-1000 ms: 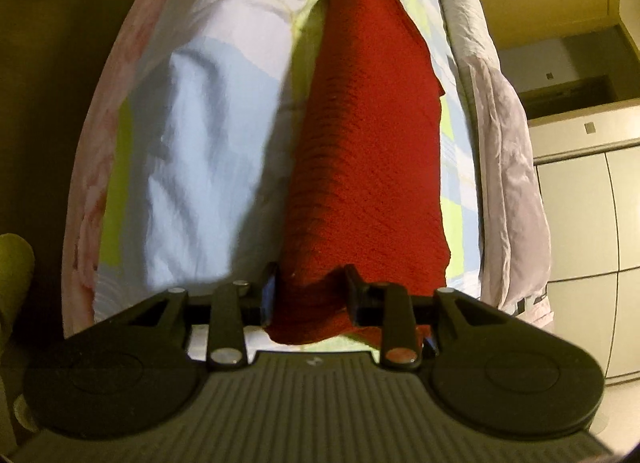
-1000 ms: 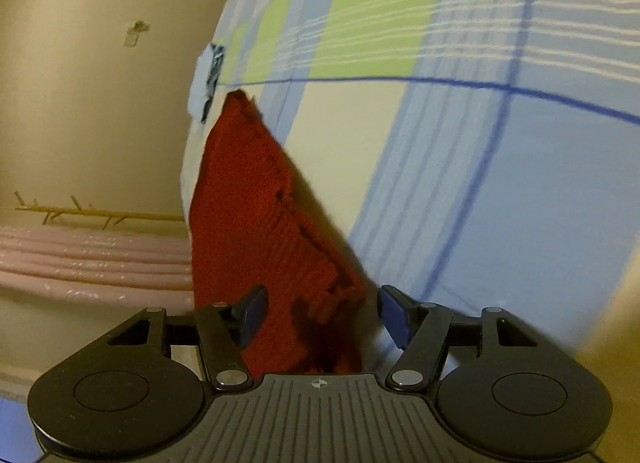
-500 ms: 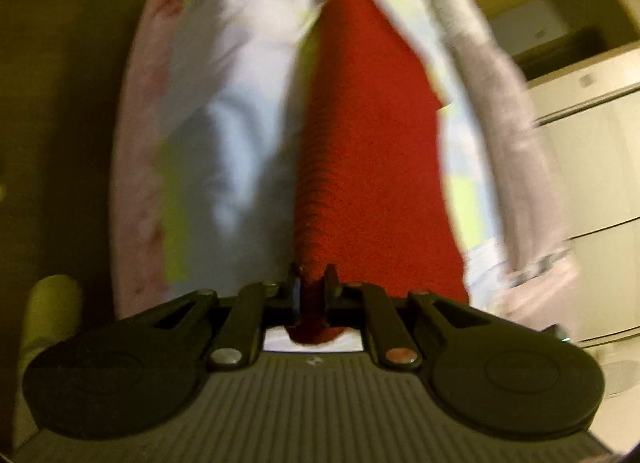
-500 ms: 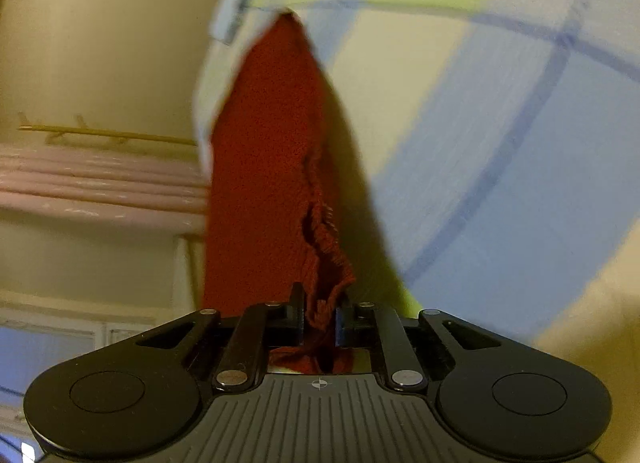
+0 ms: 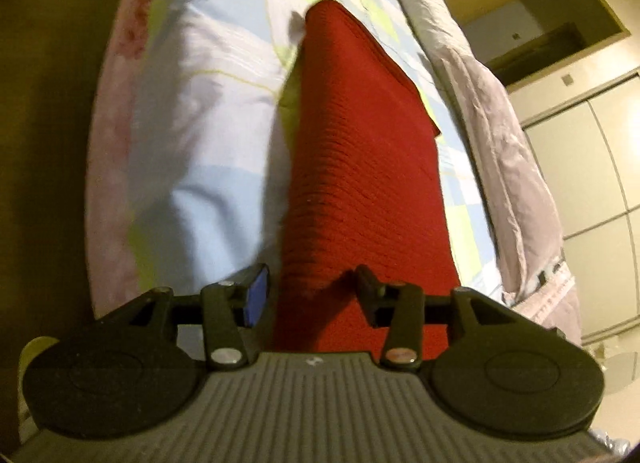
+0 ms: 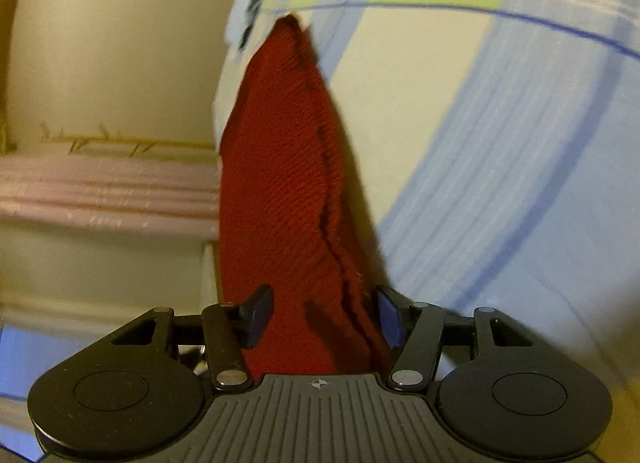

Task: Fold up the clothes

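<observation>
A bed (image 5: 192, 151) fills most of both views, covered by a smooth sheet printed in pale blue, cream and lime-green blocks crossed by thin blue and white stripes, with a pink floral border along its left edge in the left wrist view. Along the bed's far right edge in that view lies a long, crumpled roll of grey-lilac quilt (image 5: 492, 131), soft and creased, and past it stand flat cream wardrobe doors (image 5: 584, 183). On the sheet, running lengthwise up the middle of the bed, lies the red knitted garment (image 5: 360, 183), folded into a long narrow strip with a ribbed, coarse weave; in the right wrist view the same garment (image 6: 280, 183) tapers to a point toward the bed's far corner, and its layered edges show as a ragged seam along its right side. The left gripper (image 5: 310, 291) tilts downward over the near end of the strip, its jaws opening, with the red cloth lying between the black fingers and no pad pressing on it. The right gripper (image 6: 324, 313) points more shallowly along the other end, its jaws also opening, the blue pads (image 6: 388, 317) standing clear on either side of the knit.
</observation>
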`<state>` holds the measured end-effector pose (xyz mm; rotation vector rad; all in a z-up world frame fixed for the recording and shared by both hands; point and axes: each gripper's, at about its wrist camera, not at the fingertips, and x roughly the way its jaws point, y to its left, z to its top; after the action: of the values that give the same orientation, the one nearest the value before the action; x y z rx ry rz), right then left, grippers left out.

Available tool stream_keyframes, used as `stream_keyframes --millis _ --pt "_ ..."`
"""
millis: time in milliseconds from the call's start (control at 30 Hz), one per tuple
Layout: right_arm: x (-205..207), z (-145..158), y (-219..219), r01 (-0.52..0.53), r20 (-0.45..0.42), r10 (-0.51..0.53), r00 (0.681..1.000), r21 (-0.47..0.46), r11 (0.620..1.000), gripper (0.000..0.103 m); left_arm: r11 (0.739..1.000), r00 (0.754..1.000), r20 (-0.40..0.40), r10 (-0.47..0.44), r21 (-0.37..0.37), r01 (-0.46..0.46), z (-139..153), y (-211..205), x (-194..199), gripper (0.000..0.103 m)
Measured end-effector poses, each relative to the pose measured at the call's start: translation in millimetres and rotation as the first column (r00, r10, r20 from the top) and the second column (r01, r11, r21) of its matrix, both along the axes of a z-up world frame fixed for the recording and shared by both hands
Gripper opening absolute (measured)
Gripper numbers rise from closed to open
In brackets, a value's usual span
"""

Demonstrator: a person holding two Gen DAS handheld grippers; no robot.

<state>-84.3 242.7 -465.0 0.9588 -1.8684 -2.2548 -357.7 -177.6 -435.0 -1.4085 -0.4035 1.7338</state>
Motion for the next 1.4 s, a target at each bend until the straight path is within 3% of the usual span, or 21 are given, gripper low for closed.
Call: stream_keyframes --millis 33,100,233,367,400,433,500,667,733,900,1000,1200,1400 --pt "-3 -1 -3 -0.032 0.001 0.032 1.000 0.012 0.999 0.053 1.000 1.000 0.000 -0.025 0.004 0.025 -2 2 1 0.031" --pt "-5 -4 -7 -0.074 0.011 0.074 0.997 0.025 0.997 0.033 0.997 0.997 -0.006 -0.072 0.001 0.072 -5 1 4 0.028" --pt "10 -10 -7 -0.073 0.013 0.073 0.997 -0.019 0.997 0.033 0.996 0.994 0.076 -0.084 0.021 0.082 -16 -11 7 0.029" --pt "10 -11 -8 -0.065 0.018 0.065 0.998 -0.017 0.998 0.033 0.994 0.990 0.095 -0.107 0.034 0.104 -19 -8 4 0.026" --pt "10 -10 -8 -0.069 0.021 0.070 0.997 -0.014 0.997 0.032 0.993 0.989 0.094 -0.117 0.032 0.114 -18 -7 3 0.014" --pt "12 -9 -8 -0.074 0.023 0.074 0.997 -0.011 0.997 0.032 0.992 0.988 0.094 -0.125 0.034 0.123 -18 -6 2 0.009" --pt "10 -2 -8 -0.087 0.038 0.086 0.996 0.028 0.996 0.018 0.992 0.988 0.095 -0.125 0.043 0.121 -17 -9 3 0.008" --pt "23 12 -11 -0.075 0.043 0.073 0.996 0.059 0.995 0.014 0.990 0.986 0.107 -0.128 0.074 0.120 -4 -12 -1 0.007" --pt "21 16 -13 -0.075 0.061 0.072 0.996 0.048 0.996 0.014 0.990 0.984 0.125 -0.127 0.077 0.118 0 -11 -5 0.007" --pt "4 24 -9 -0.064 0.217 0.062 0.974 0.004 0.998 0.014 0.989 0.974 0.184 -0.131 0.092 0.115 12 -1 -18 0.007" --pt "-6 47 -2 -0.065 0.225 0.069 0.972 -0.027 0.998 0.014 0.987 0.965 0.237 -0.116 0.139 0.085 27 2 -31 0.007" --pt "-37 91 28 0.014 0.194 0.011 0.981 -0.129 0.992 0.014 0.971 0.921 0.387 -0.052 0.236 -0.044 51 19 -78 0.008" --pt "-95 93 69 0.186 0.182 -0.150 0.972 -0.196 0.963 0.014 0.946 0.838 0.544 0.047 0.246 -0.213 29 65 -156 0.008"
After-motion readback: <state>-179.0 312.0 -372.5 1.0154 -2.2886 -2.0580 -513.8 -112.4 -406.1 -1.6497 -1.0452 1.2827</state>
